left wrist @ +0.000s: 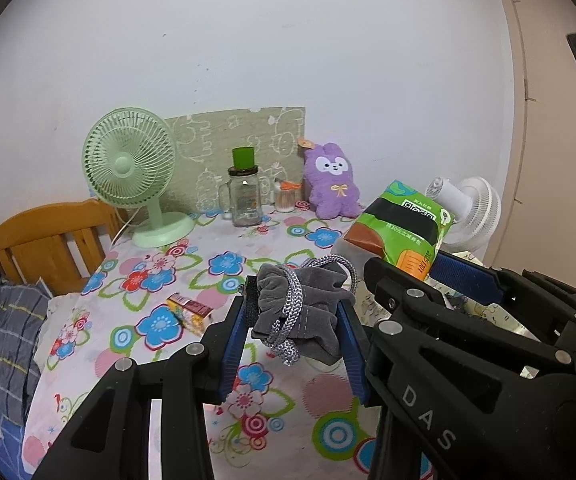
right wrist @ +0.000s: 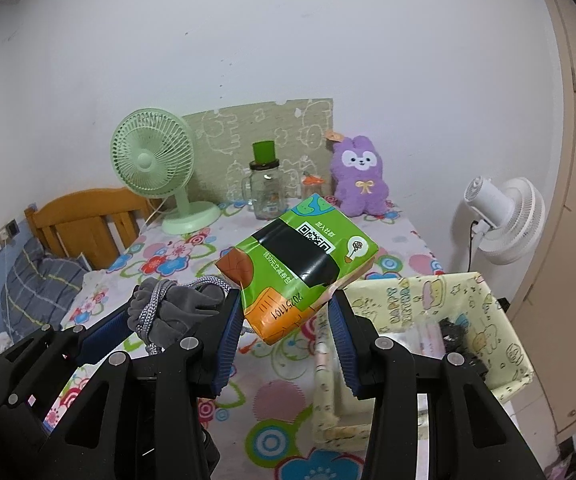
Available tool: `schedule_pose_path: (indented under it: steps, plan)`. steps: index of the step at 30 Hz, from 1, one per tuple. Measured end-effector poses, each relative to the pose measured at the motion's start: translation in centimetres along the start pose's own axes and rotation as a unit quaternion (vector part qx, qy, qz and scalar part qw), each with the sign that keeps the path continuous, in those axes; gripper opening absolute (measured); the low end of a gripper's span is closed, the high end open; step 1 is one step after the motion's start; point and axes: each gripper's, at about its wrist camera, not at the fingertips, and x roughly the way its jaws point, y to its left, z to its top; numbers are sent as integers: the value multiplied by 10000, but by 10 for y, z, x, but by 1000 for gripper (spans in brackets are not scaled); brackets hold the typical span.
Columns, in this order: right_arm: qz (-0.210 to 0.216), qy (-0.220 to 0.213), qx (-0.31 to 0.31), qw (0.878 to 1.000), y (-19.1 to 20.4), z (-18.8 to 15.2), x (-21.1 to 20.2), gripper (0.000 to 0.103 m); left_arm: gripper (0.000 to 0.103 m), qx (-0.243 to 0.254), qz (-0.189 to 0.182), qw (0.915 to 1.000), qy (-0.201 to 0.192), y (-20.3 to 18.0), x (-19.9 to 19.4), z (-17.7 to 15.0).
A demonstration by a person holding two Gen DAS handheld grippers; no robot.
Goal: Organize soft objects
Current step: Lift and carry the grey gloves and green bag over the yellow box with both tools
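Where the worktop (left wrist: pixel 100 344) met the wall on the left, a wooden headboard (left wrist: pixel 44 236) stood beside a plaid pillow (left wrist: pixel 0 320). A pale green desk fan (left wrist: pixel 136 168) sat at the back left of the flowered cloth, and a small orange and yellow box (left wrist: pixel 190 312) lay nearer the front. Behind, against a patterned board leaning on the wall, stood a glass jar with a green lid (left wrist: pixel 244 196), then a small tub of cotton swabs (left wrist: pixel 284 198), then a purple plush rabbit (left wrist: pixel 334 182) sitting upright.

The left hand-held gripper (left wrist: pixel 294 320) was held above the cloth, partly closed, its blue pads pinching a grey velvet drawstring pouch (left wrist: pixel 300 304) from both sides; the grey cord was wound over the pouch and hung below it. Just to its right, the right hand-held gripper (right wrist: pixel 286 312) was likewise partly closed, clamped on the lower orange end of a green tissue pack (right wrist: pixel 300 268), which tilted up and away from the fingers. The two grippers were side by side, close together, both clear of the cloth.

Further right, at the worktop's right edge, sat a pale yellow fabric basket (right wrist: pixel 500 316) with cartoon prints, some clear wrapping and a dark item inside it. Beyond it, a white fan (right wrist: pixel 504 216) stood by the wall.
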Motion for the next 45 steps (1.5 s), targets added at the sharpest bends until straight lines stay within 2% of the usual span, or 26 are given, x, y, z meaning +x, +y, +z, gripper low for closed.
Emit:
schedule_pose_path:
  steps: [24,45]
  plan:
    - [-340,-92,252,9991,-62,8,0,47,45,281,-372,9989,-22,-58,23,17]
    - [-501,199,463,9975,-108,-4,17,47,45,394,-649,9965,342,-94,53,11]
